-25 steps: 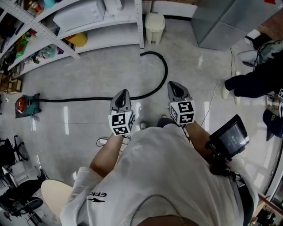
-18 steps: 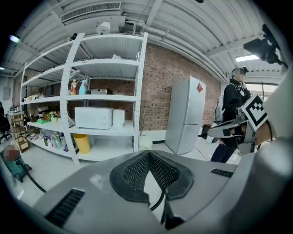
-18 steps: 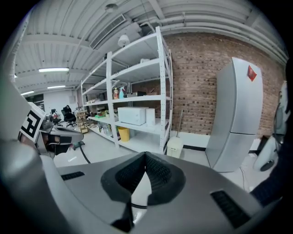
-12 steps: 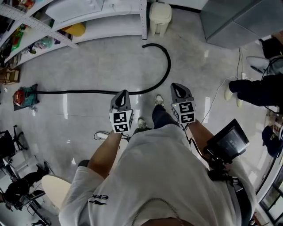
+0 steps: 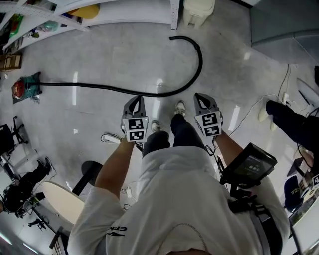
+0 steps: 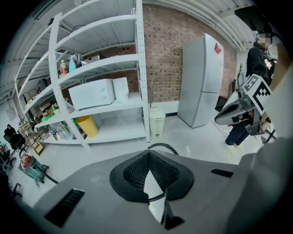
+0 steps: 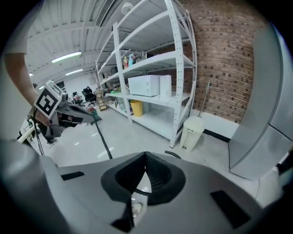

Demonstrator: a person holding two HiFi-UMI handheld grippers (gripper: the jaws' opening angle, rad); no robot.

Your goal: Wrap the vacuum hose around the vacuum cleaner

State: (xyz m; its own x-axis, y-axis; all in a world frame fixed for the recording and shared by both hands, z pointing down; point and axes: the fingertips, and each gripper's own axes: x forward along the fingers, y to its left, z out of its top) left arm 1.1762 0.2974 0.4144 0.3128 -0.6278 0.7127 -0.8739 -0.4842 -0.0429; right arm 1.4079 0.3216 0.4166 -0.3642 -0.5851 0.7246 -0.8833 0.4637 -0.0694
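Observation:
A long black vacuum hose [image 5: 149, 93] lies on the grey floor. It runs from the small red and green vacuum cleaner [image 5: 24, 87] at the left and hooks round to a free end [image 5: 172, 38] near the shelving. My left gripper [image 5: 134, 99] and right gripper [image 5: 201, 97] hang side by side just short of the hose, both shut and empty. In the left gripper view the hose's curve [image 6: 160, 146] shows past the closed left gripper [image 6: 147, 153], with the vacuum cleaner [image 6: 29, 165] far left. In the right gripper view the hose [image 7: 103, 139] runs off beyond the right gripper [image 7: 145, 155].
White shelving [image 5: 124, 10] and a white bin [image 5: 198, 10] stand beyond the hose, and a grey fridge [image 5: 284, 25] at the far right. Another person's legs [image 5: 294, 122] and a white cable [image 5: 249, 107] are to the right. A round stool [image 5: 60, 199] stands at the lower left.
Both grippers have sunk and moved forward together. The hose now lies closer in front of their tips, and the shelving has slid towards the top edge of the head view.

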